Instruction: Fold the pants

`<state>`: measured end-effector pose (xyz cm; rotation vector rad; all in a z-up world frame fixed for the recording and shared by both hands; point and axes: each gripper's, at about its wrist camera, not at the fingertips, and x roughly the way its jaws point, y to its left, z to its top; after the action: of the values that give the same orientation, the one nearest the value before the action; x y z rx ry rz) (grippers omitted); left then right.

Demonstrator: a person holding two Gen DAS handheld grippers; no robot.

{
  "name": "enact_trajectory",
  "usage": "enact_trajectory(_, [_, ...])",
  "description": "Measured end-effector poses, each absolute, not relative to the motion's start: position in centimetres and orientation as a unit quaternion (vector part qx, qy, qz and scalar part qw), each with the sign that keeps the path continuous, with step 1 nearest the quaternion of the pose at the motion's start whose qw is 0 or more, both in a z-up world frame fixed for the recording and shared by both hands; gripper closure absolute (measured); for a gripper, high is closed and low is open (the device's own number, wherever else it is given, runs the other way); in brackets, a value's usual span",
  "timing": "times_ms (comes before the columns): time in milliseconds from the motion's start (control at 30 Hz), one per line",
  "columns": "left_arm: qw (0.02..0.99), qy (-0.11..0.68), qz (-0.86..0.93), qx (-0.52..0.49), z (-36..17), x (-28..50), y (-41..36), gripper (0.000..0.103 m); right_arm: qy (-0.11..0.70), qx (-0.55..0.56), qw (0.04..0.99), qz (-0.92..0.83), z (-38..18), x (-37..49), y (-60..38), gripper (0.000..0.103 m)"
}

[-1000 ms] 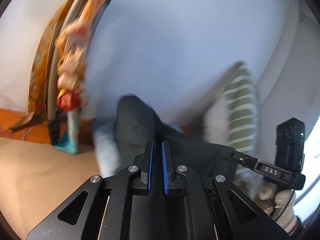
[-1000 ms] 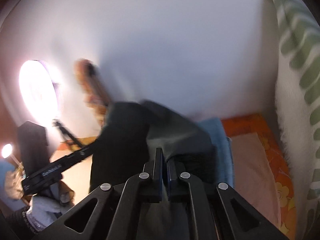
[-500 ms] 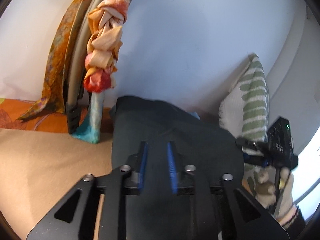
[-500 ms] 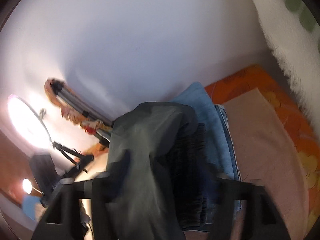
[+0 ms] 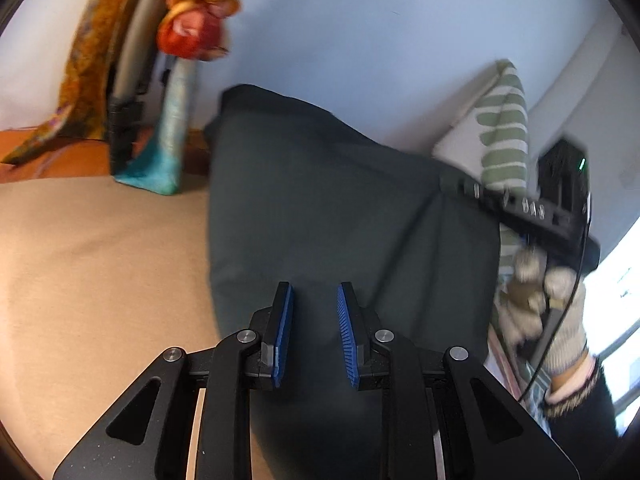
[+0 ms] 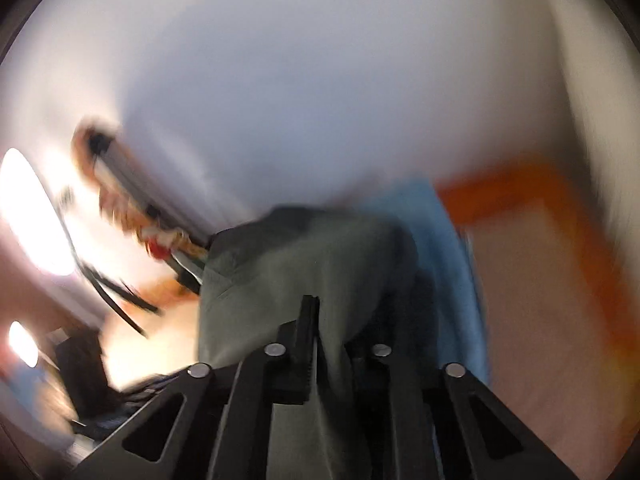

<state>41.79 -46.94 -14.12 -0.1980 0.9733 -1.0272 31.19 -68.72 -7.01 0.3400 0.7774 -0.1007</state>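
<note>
Dark grey-green pants [image 5: 328,208] lie folded on the tan bed cover [image 5: 88,264], reaching to the wall. My left gripper [image 5: 314,312] hovers over their near end, jaws open, blue pads [image 5: 282,332] apart and empty. In the right wrist view the pants [image 6: 288,268] look lighter and drape over the right gripper [image 6: 332,320]; the picture is blurred and cloth hides the jaw gap. The right gripper also shows in the left wrist view [image 5: 536,212], held by a gloved hand at the pants' right edge.
A knotted orange scarf [image 5: 196,20] and a tripod hang by the wall at the left. A green-striped white pillow [image 5: 504,136] stands at the right. Blue jeans [image 6: 452,248] lie under the pants, on an orange sheet [image 6: 520,184].
My left gripper has opened and let go of the pants, which now lie spread flat. The right gripper has swung fast, so its view is blurred.
</note>
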Motion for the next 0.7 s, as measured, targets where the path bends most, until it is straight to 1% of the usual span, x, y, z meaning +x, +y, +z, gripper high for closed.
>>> enact_trajectory(67, [0.753,0.444,-0.479,-0.087,-14.0,41.3,-47.3,0.082,0.383,0.129,0.913,-0.055,-6.2,32.5,-68.8,0.103])
enact_trajectory(167, [0.744,0.446,-0.491,-0.076,-13.8,40.6,-48.0,0.082,0.435,0.188,0.880,-0.043,-8.2,33.9,-70.9,0.096])
enact_trajectory(200, [0.743,0.446,-0.495,-0.070,-13.8,40.3,-48.2,0.082,0.430,0.224,0.874,-0.030,-8.6,33.6,-71.6,0.085])
enact_trajectory(233, [0.743,0.444,-0.497,-0.063,-13.8,39.9,-48.3,0.082,0.416,0.269,0.869,-0.007,-8.8,33.2,-72.4,0.064])
enact_trajectory(267, [0.743,0.442,-0.500,-0.058,-13.8,39.8,-48.4,0.082,0.405,0.296,0.865,0.009,-8.8,32.9,-72.9,0.058])
enact_trajectory(300, [0.742,0.439,-0.503,-0.054,-13.8,39.6,-48.5,0.082,0.396,0.321,0.860,0.021,-8.8,32.7,-73.5,0.055])
enact_trajectory(400, [0.736,0.441,-0.512,-0.052,-13.8,39.4,-48.6,0.082,0.387,0.373,0.843,0.007,-9.0,31.9,-75.7,0.054])
enact_trajectory(500, [0.736,0.438,-0.515,-0.043,-14.2,39.2,-48.2,0.082,0.377,0.439,0.816,-0.012,-10.4,32.0,-78.4,0.053])
enact_trajectory(567, [0.735,0.437,-0.516,-0.039,-14.2,39.0,-48.5,0.082,0.381,0.459,0.802,-0.029,-11.6,32.4,-79.2,0.054])
enact_trajectory(600, [0.736,0.435,-0.517,-0.036,-14.2,38.9,-48.7,0.082,0.386,0.460,0.799,-0.032,-12.3,33.0,-79.2,0.055])
enact_trajectory(633, [0.738,0.432,-0.518,-0.031,-14.2,38.8,-48.7,0.082,0.383,0.455,0.803,-0.034,-12.5,33.4,-79.0,0.068])
enact_trajectory(667, [0.738,0.430,-0.519,-0.029,-14.3,38.7,-48.3,0.082,0.377,0.443,0.813,-0.027,-12.4,33.8,-78.5,0.075])
enact_trajectory(700, [0.737,0.431,-0.520,-0.028,-14.4,38.7,-48.3,0.082,0.373,0.421,0.826,-0.026,-11.9,34.0,-77.9,0.085])
